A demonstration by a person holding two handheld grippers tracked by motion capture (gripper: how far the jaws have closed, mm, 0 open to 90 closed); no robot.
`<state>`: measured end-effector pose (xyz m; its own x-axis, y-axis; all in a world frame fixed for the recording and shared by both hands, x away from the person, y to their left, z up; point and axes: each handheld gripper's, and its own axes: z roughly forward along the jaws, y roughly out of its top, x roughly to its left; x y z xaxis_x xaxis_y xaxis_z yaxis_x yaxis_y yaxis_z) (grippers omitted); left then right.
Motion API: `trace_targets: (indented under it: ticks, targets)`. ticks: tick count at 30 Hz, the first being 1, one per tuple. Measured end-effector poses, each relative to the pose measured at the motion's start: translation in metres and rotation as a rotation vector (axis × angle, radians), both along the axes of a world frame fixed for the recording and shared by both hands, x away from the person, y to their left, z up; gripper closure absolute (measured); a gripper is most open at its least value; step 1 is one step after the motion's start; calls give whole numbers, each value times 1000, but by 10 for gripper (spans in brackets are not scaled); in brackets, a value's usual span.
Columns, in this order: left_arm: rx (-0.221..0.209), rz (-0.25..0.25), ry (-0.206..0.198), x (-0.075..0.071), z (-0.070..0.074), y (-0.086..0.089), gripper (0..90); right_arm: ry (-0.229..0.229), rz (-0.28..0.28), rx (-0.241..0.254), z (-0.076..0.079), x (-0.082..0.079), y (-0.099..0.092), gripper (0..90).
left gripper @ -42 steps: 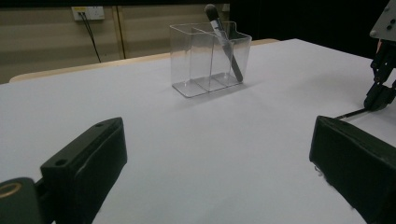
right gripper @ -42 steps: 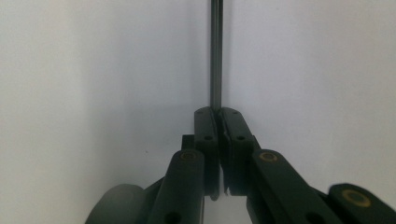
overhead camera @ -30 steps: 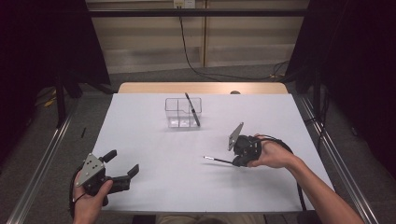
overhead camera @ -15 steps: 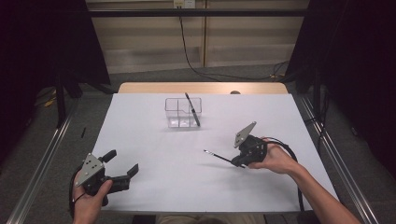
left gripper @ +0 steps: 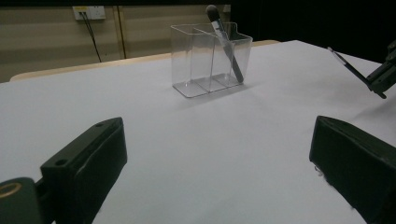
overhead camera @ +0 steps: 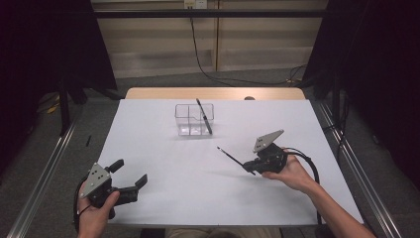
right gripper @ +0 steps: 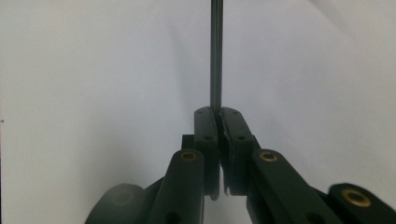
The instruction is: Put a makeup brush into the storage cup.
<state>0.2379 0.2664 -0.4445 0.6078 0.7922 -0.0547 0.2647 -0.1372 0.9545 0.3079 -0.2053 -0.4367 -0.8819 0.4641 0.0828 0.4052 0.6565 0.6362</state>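
A clear divided box stands at the far middle of the white table, with a dark make-up brush leaning in its right compartment. My right gripper is right of centre, shut on the end of a thin black brush that points up and left, off the table. In the right gripper view the jaws pinch this thin handle. My left gripper rests open near the front left corner, nothing between its jaws. Ahead of it are the box, its brush and the held brush.
The white sheet ends in a wooden strip at the far edge. Metal rails run along both sides of the table. A cable loops from the right gripper over the table's right part.
The right gripper has shifted a little right and up with the thin brush, whose free tip now points higher and farther. The left gripper has stayed put.
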Motion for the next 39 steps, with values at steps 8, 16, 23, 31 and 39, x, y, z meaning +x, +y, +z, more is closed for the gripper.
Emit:
trace_targets:
  ticks: [8,16,23,31,39]
  targets:
    - [0,-3,2,0,0,0,41,-15,-60,78,-2,-7,-7,863]
    - [-9,5,0,0,1,2,41,-52,-116,161,-5,-15,-13,863]
    - [-6,-7,-2,-1,1,0,41,-65,-138,244,-6,-16,-12,863]
    - [-16,-2,-4,-3,2,2,41,-80,-148,296,-8,-18,-11,863]
    - [-11,-5,-6,-3,2,1,41,-128,-152,394,-6,-21,-14,863]
